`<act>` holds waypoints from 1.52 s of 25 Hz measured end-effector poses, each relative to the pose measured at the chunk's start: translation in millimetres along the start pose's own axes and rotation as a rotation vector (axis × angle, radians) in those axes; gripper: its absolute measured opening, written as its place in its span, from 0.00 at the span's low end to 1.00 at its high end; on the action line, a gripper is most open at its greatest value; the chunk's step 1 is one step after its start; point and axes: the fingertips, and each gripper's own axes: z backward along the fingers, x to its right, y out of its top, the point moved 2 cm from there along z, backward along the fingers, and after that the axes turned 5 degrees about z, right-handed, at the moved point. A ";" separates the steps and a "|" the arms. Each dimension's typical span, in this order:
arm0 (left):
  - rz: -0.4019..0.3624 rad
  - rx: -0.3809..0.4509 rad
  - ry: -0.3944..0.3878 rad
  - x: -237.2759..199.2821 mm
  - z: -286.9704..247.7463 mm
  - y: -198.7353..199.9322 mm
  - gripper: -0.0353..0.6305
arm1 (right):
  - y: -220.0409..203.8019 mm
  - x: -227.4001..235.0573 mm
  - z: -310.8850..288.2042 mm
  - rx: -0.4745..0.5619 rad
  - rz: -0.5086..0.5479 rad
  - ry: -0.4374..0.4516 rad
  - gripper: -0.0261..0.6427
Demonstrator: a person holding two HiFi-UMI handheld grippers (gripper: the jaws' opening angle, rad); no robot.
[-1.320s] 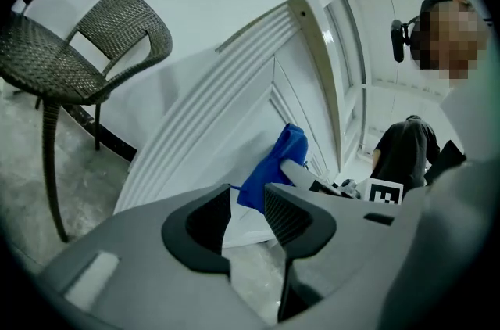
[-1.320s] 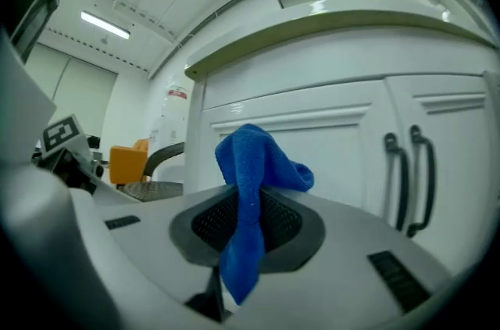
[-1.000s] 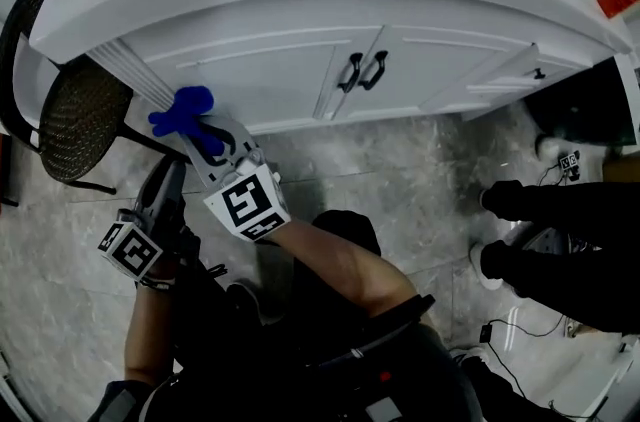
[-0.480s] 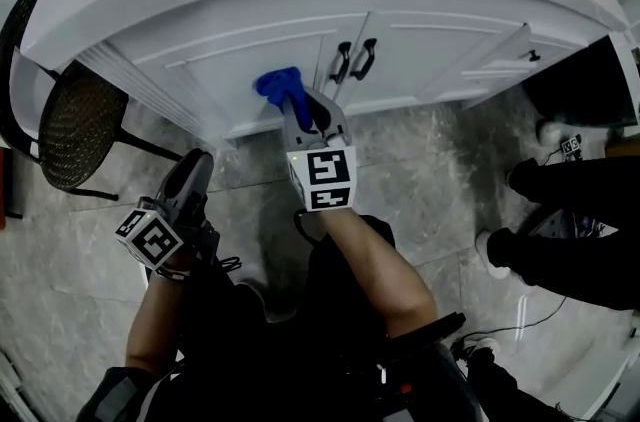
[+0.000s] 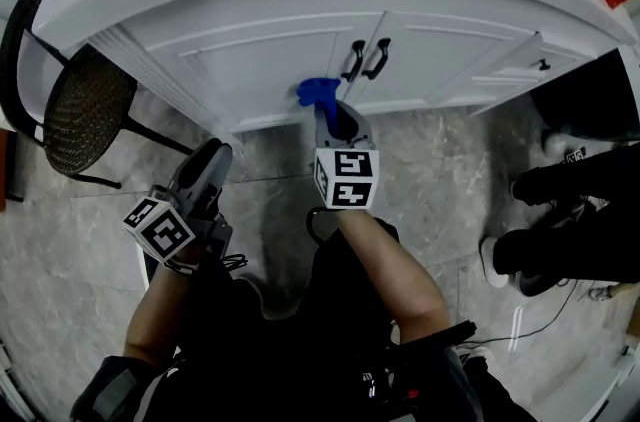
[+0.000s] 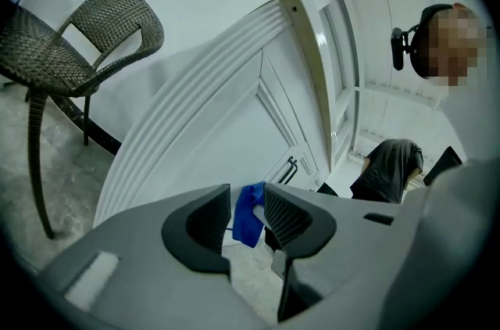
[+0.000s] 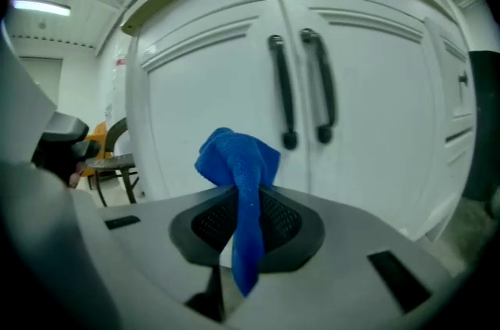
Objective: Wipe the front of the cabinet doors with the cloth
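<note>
Right now the right gripper (image 7: 246, 220) is pinching the blue cloth (image 7: 238, 156) between its jaws, the bunched end standing up ahead of the tips and a tail hanging below them. Directly ahead of it is the left cabinet door (image 7: 203, 86), with the dark handles (image 7: 283, 94) just up and to its right. Whether cloth meets paint I cannot tell. To wipe well, I'd press the bunch flat on the panel, sweep in overlapping passes, and steer round the handles so nothing snags. The left gripper (image 6: 248, 213), jaws spread and empty, hangs low to that gripper's left, well back from the doors.
</note>
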 end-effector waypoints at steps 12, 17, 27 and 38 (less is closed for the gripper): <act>-0.029 0.081 0.126 -14.7 51.7 28.8 0.25 | 14.6 -210.8 -42.7 0.114 0.250 0.576 0.13; -0.055 0.065 0.143 -21.4 52.3 28.6 0.25 | -1.1 -203.6 -64.6 0.080 0.294 0.556 0.13; -0.026 -0.031 0.035 -14.0 9.1 -4.7 0.25 | -8.1 -29.6 -30.0 0.046 0.158 0.164 0.13; -0.024 -0.063 -0.028 -6.0 -11.9 -16.5 0.25 | -18.6 82.3 17.0 0.008 0.025 -0.062 0.13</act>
